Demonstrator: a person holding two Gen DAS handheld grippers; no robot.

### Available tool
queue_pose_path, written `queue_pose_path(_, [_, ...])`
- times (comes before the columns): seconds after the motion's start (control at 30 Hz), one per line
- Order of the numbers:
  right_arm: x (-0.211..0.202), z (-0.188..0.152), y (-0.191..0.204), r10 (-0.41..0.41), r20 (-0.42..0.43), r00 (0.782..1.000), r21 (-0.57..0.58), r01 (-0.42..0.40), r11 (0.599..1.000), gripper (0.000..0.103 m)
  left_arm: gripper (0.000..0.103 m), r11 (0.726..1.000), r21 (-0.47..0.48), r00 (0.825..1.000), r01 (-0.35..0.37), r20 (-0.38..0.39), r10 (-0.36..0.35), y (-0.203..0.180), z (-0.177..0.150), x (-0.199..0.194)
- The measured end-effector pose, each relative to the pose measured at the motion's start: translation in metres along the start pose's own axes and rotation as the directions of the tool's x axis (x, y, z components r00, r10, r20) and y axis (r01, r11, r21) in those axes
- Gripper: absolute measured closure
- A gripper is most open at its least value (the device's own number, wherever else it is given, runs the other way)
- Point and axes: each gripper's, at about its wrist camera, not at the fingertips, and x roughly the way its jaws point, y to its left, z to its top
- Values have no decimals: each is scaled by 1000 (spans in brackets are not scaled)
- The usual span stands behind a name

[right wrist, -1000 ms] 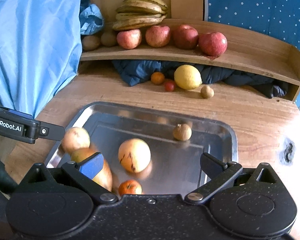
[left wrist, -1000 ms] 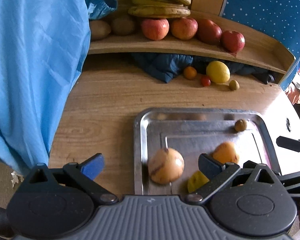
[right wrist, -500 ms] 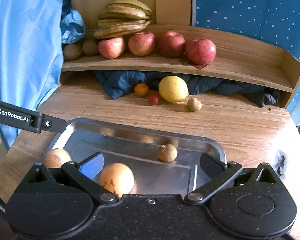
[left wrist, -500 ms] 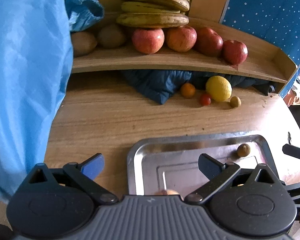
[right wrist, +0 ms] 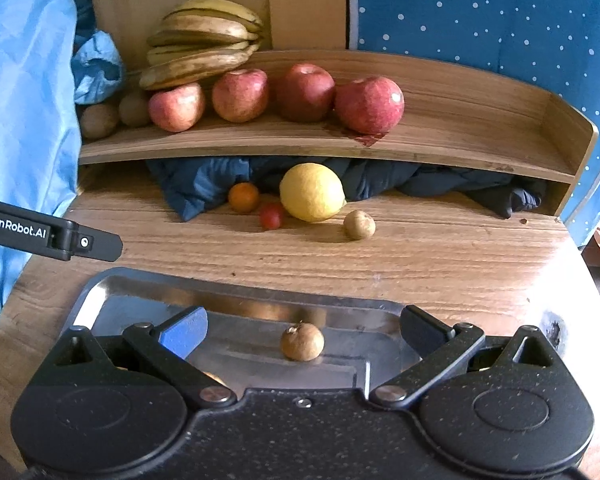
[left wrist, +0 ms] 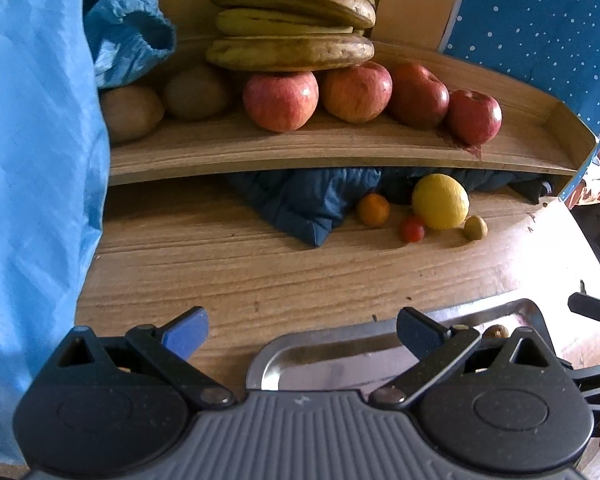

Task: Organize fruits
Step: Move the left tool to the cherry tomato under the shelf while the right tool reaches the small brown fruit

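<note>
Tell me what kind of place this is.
Probably a home, at a wooden table with a low shelf of apples and bananas. A crumpled jacket is stuffed underneath, and spotted blue cloth hangs behind.

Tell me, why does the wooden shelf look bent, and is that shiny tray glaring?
Right wrist view: fisheye bows the shelf; the metal tray gleams at its left rim and mirrors fruit. Left wrist view: same bowing, the blue cloth washed pale by daylight.
</note>
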Motion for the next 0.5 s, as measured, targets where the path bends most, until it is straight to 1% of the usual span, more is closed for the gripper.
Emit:
queue_pose_path(0.33, [20, 13, -11, -42, -22, 999, -7, 42, 999, 1, 1, 999, 27, 999, 25, -29, -25, -9, 16, 25])
queue_pose_path(0.5, [30, 15, -18, -56, -37, 998, 11, 56, 998, 1, 1, 998, 48, 998, 46, -43, -44, -18, 25, 39])
